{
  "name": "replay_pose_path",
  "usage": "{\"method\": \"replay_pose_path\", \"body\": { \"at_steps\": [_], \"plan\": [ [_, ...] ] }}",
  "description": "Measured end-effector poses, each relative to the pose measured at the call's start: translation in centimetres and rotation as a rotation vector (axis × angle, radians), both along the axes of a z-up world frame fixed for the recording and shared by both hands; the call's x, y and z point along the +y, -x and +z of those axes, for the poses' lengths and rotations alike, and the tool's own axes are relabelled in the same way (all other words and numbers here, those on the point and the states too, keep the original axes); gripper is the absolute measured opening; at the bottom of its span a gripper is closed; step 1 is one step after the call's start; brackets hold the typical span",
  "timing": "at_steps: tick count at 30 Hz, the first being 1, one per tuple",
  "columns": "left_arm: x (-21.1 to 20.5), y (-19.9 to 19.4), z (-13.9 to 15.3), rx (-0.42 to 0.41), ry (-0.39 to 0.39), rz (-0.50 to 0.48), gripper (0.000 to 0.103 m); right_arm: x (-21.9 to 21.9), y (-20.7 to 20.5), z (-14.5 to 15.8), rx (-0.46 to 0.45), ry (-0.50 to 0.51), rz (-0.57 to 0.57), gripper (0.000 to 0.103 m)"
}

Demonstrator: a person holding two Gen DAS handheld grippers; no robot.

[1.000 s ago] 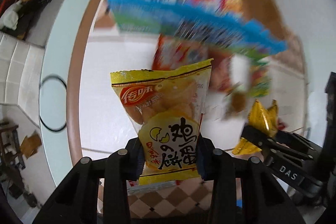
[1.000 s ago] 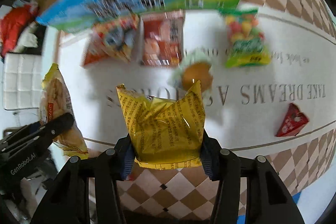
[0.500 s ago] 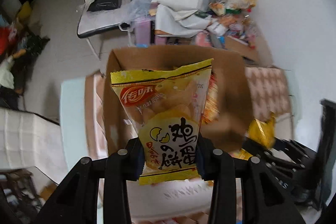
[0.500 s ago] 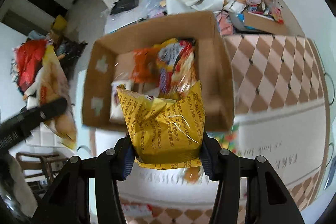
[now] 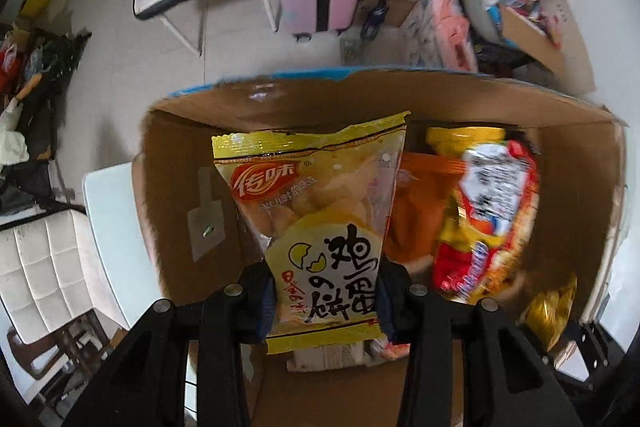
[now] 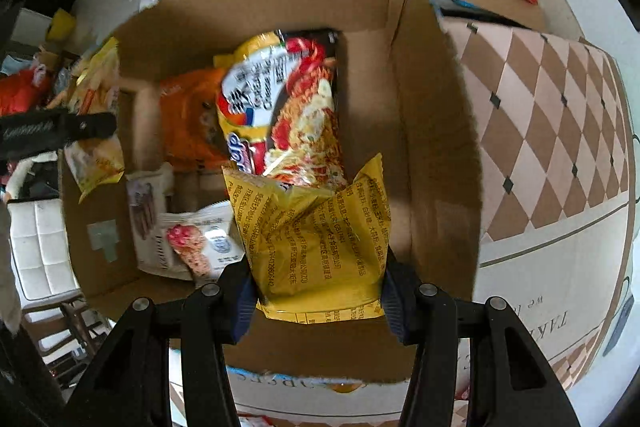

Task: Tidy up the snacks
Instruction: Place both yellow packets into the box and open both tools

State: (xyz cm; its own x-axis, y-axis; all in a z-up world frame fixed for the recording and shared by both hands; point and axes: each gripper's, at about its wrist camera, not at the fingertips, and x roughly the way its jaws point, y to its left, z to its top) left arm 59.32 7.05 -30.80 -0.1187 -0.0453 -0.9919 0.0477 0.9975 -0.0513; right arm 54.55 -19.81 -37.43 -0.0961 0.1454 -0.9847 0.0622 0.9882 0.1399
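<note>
Both claws hang over an open brown cardboard box (image 6: 436, 155) that stands on the surface. Left claw (image 5: 325, 301) grips a yellow plastic bag of egg biscuits (image 5: 316, 223) by its lower end, pads pressing both sides though the jaws have just eased slightly apart; the bag stands out ahead of the claw above the box's left half. Right claw (image 6: 318, 287) grips a crumpled yellow foil packet with red print (image 6: 316, 239) the same way, its jaws likewise just eased a little. Beyond the right claw, inside the box, lie a red-and-yellow noodle packet (image 6: 288, 107), an orange bag (image 6: 188, 123) and, left of the claw, a white biscuit packet (image 6: 192, 243). Right of the box the surface shows a brown-and-cream chequered cloth (image 6: 560, 131).
</note>
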Motion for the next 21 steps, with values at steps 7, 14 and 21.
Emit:
{"method": "replay_pose_path", "body": {
  "at_steps": [7,14,21],
  "plan": [
    [-0.1,0.0,-1.5,0.026,0.008,0.008,0.065,0.2,0.2,-2.2,0.074,0.006,0.023,0.091],
    [-0.1,1.4,1.0,-0.022,0.075,0.027,0.084,0.2,0.1,-1.1,0.041,-0.001,0.0,0.092],
    [-0.8,5.1,5.2,-0.12,0.154,0.026,0.084,0.6,1.2,2.6,-0.073,0.014,0.034,0.092]
  ]
}}
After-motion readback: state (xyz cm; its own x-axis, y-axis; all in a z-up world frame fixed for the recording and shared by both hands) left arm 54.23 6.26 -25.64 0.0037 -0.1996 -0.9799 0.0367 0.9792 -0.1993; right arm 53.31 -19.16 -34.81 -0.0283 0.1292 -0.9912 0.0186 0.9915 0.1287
